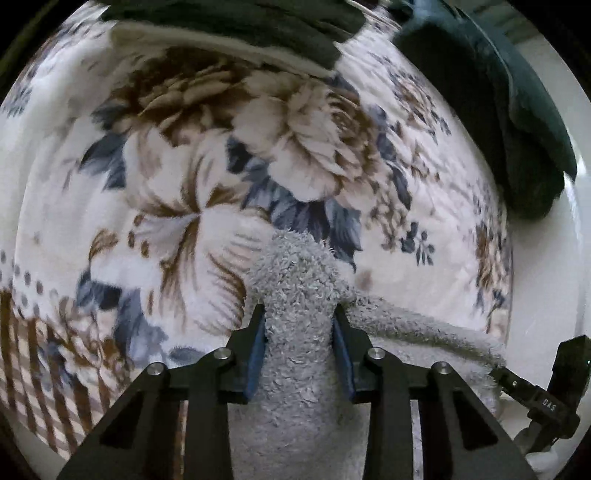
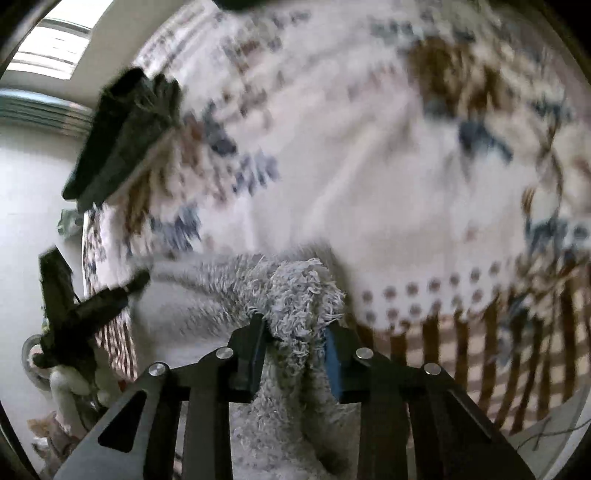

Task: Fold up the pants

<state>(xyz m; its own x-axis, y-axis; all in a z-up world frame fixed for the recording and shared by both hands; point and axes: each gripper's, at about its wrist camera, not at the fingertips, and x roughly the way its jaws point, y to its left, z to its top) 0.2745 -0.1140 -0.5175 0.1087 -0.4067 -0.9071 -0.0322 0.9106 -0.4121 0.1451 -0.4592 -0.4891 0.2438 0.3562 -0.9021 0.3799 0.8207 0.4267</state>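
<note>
The pants (image 1: 299, 295) are fluffy light grey fleece. In the left wrist view my left gripper (image 1: 300, 314) is shut on a bunched edge of them, and the cloth stretches right toward my right gripper (image 1: 532, 391) at the frame's edge. In the right wrist view my right gripper (image 2: 295, 321) is shut on another bunch of the grey pants (image 2: 295, 288), and the cloth runs left to my left gripper (image 2: 96, 299). Both hold the pants lifted over a floral blanket (image 1: 221, 166). The rest of the pants hangs below, hidden.
The blanket (image 2: 369, 166) is white with brown and blue flowers and a checked border (image 1: 33, 350). Dark green folded clothes (image 1: 517, 122) lie at its far right and another dark pile (image 1: 240, 26) at the back. A dark garment (image 2: 122, 133) lies at the blanket's edge.
</note>
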